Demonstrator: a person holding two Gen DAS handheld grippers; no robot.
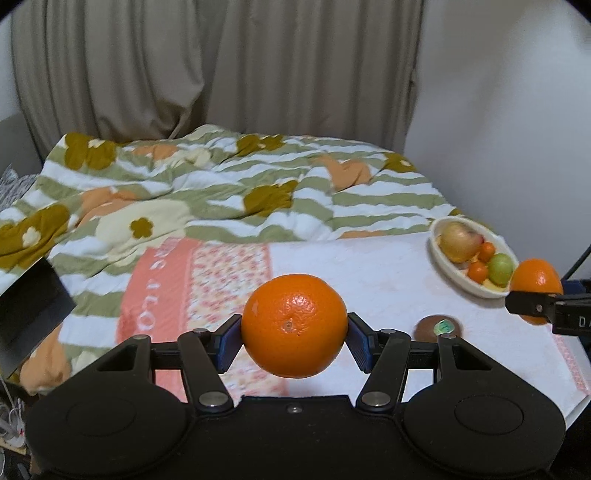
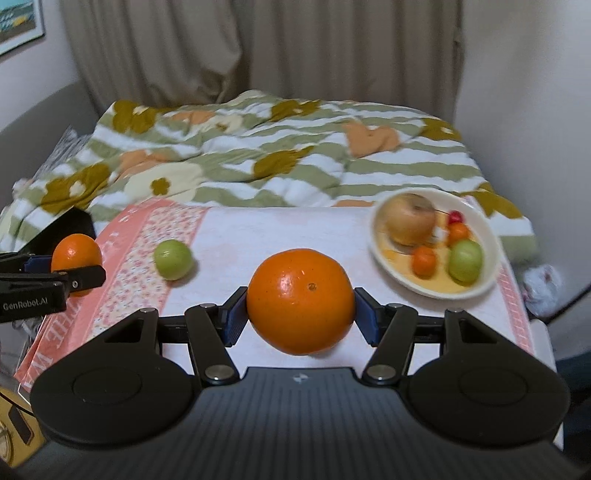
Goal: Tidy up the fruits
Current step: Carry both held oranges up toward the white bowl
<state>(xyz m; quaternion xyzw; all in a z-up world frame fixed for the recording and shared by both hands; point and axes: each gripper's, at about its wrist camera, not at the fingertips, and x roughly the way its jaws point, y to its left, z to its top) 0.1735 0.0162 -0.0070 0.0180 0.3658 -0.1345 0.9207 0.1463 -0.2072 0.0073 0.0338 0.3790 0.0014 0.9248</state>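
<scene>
Gripping one orange [image 1: 294, 325] above the cloth, the left gripper [image 1: 294, 338] hangs clamped; the right gripper [image 2: 300, 314] clasps another orange [image 2: 300, 300] near the bowl [image 2: 491, 236] at far right

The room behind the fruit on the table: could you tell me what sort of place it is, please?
Most likely a bedroom at home. A bed with a rumpled flower-patterned quilt lies just behind the towel-covered table, long beige curtains hang behind it, and a framed picture is on the wall.
</scene>
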